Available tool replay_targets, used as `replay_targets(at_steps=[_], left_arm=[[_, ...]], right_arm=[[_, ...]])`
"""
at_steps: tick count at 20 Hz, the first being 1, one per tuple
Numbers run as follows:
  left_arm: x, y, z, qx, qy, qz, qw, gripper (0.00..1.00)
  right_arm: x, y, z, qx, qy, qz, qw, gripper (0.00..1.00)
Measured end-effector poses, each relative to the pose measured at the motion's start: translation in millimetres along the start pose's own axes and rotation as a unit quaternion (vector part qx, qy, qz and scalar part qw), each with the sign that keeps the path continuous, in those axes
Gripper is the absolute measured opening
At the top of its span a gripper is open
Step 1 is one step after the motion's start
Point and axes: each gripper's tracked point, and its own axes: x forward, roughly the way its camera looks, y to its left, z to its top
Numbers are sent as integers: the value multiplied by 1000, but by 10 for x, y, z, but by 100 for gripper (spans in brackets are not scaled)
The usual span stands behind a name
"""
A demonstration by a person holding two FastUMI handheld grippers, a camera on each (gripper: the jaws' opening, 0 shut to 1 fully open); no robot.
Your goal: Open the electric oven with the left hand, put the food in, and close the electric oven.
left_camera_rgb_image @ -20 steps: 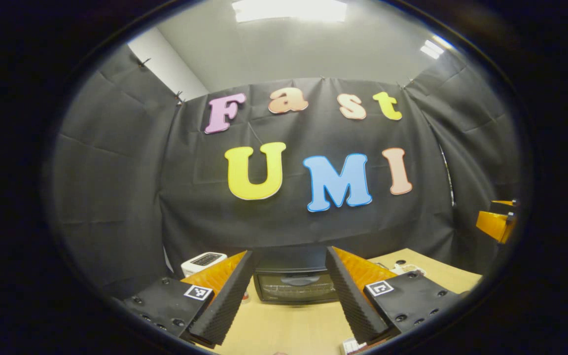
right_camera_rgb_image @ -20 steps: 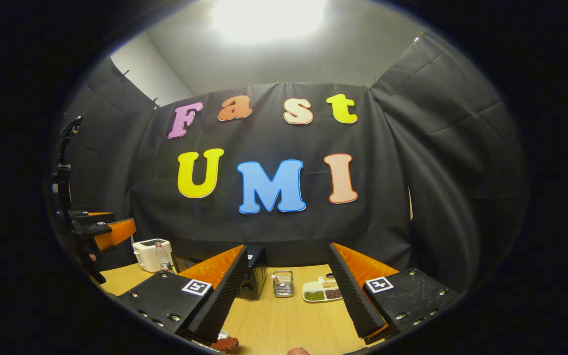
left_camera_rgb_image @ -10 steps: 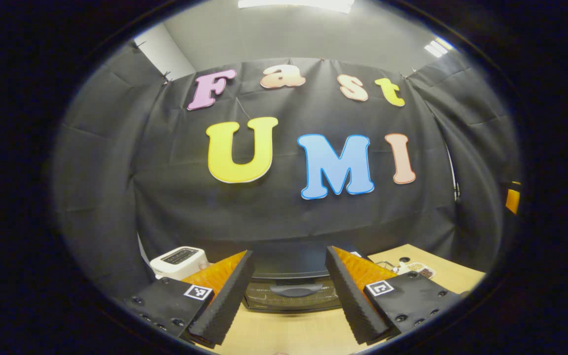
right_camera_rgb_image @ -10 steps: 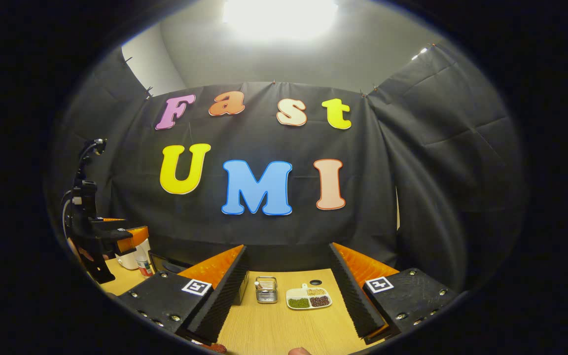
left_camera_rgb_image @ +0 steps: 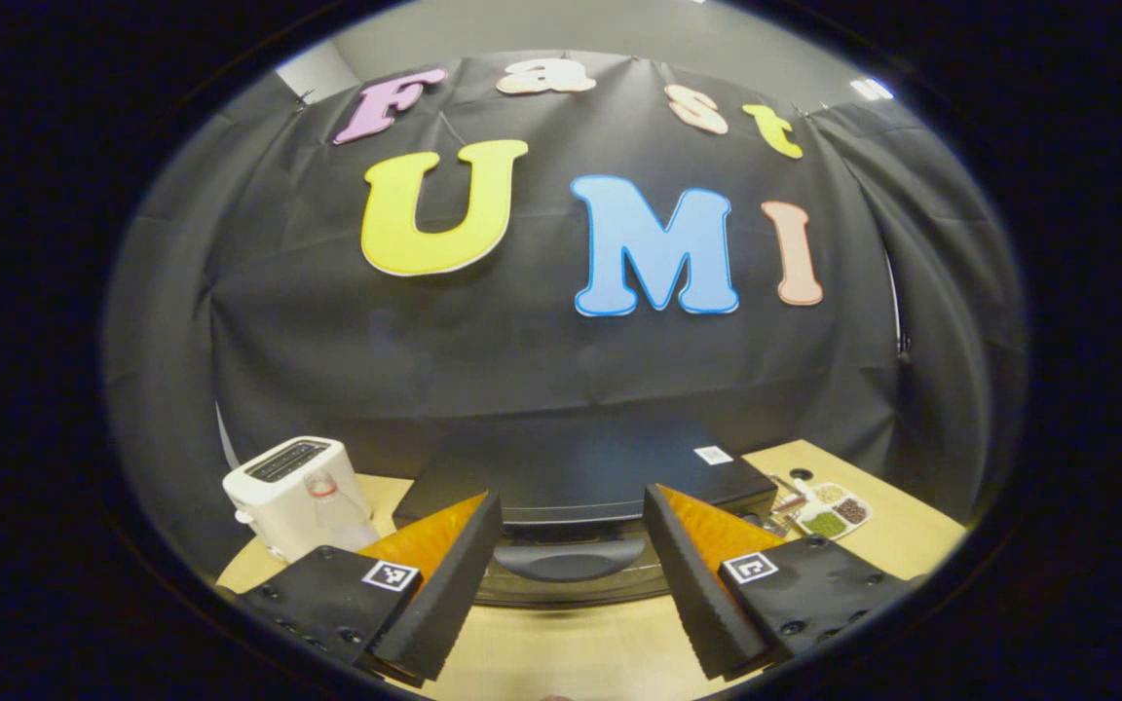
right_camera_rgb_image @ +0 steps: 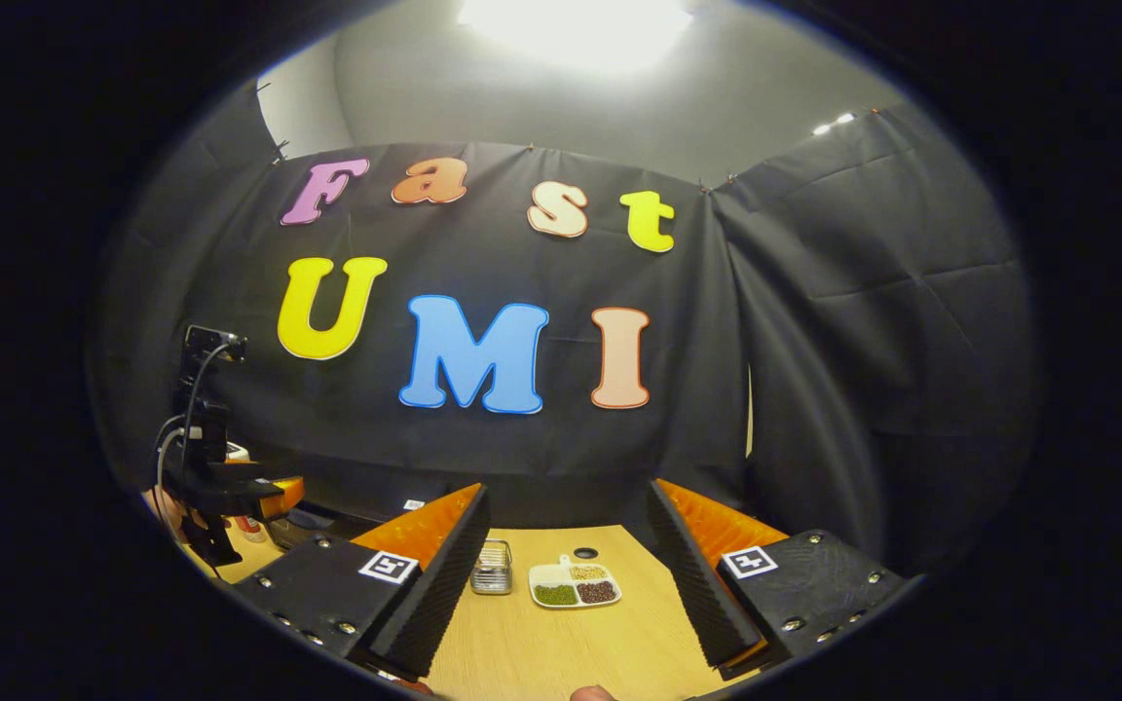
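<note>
In the left gripper view, the left gripper point(left_camera_rgb_image: 569, 574) has its fingers spread wide apart with nothing between them, low over the wooden table point(left_camera_rgb_image: 571, 652). Just beyond the fingertips stands the oven point(left_camera_rgb_image: 571, 467), a dark box with its door closed; the curved door handle point(left_camera_rgb_image: 569, 560) lies in the gap between the two fingers, close ahead and not touched. Left of the oven sits a white toaster point(left_camera_rgb_image: 279, 487) with a clear bottle point(left_camera_rgb_image: 327, 501) in front of it. To the oven's right, farther back, lies a white divided dish point(left_camera_rgb_image: 834, 511) of beans and grains.

In the right gripper view, the right gripper point(right_camera_rgb_image: 569, 574) is likewise wide open and empty above the table point(right_camera_rgb_image: 561, 643). Ahead of it stand a small wire basket point(right_camera_rgb_image: 491, 570) and the dish point(right_camera_rgb_image: 574, 587), side by side and apart. Far to the left, the left gripper point(right_camera_rgb_image: 264, 492) appears, in front of the oven point(right_camera_rgb_image: 313, 521).
</note>
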Motion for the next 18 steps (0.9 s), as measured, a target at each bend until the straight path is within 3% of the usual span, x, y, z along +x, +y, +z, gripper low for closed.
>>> replay_targets(at_steps=[8,18], left_arm=[[454,34,-438,-1,40,-3,999,98],[471,19,-553,-2,29,-2,1000,100]], right_arm=[[-34,-64,-101,-20,22,-43,999,98],[-77,-6,-32,-29,20,-44,998,98]])
